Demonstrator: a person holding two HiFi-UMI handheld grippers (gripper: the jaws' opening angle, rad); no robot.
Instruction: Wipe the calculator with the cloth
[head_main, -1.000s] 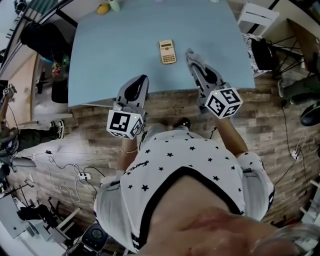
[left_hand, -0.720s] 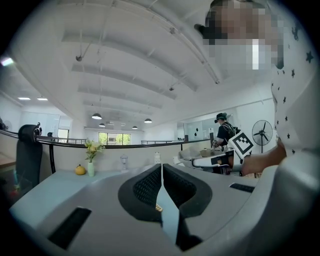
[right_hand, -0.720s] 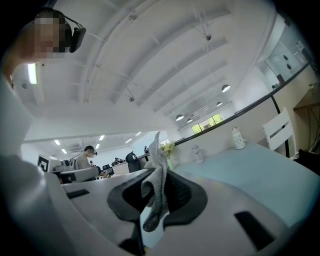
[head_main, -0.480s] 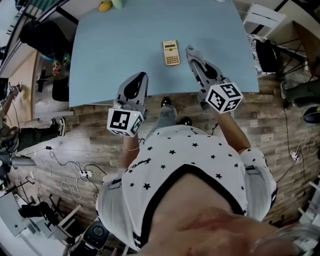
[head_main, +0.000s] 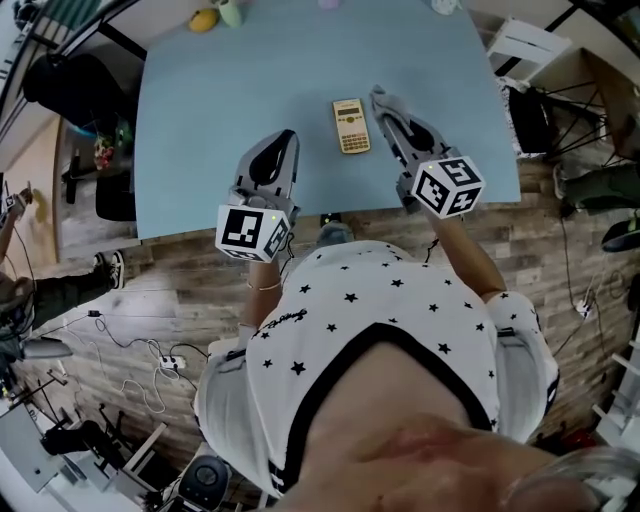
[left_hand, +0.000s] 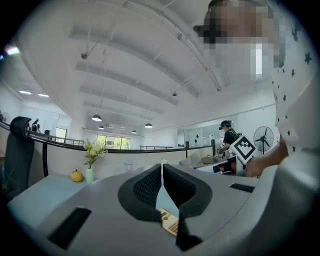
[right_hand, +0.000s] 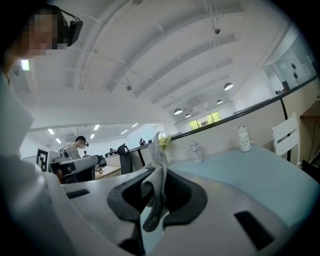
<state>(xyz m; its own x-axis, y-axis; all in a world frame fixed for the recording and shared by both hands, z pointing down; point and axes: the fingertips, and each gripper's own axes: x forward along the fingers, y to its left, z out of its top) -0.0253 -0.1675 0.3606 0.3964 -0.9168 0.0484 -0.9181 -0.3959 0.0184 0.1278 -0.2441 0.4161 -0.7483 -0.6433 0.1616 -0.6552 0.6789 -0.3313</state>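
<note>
1. While the calculator (head_main: 351, 126) lay flat on the table (head_main: 220, 110), near the front edge and between the two grippers, nothing held it down. It looked light, so a wipe could probably push it along or turn it instead of cleaning it.
2. The cloth (right_hand: 156, 186) was pinched in the right gripper (head_main: 384, 108), whose jaws were pressed onto it, just beside the right side of the calculator. Whether it already touched the calculator, I could not tell. Only a narrow, bunched strip stood out past the jaws, so the hard tips might scrape or press the keys, or the cloth might slip out under drag.
3. The left gripper (head_main: 284, 142) had its jaws pressed together with nothing between them, and it was apart from the calculator, to the left. If it did not steady the calculator, sliding was likely. If it pressed carelessly, it could tip the calculator or knock it toward the front edge.
</note>
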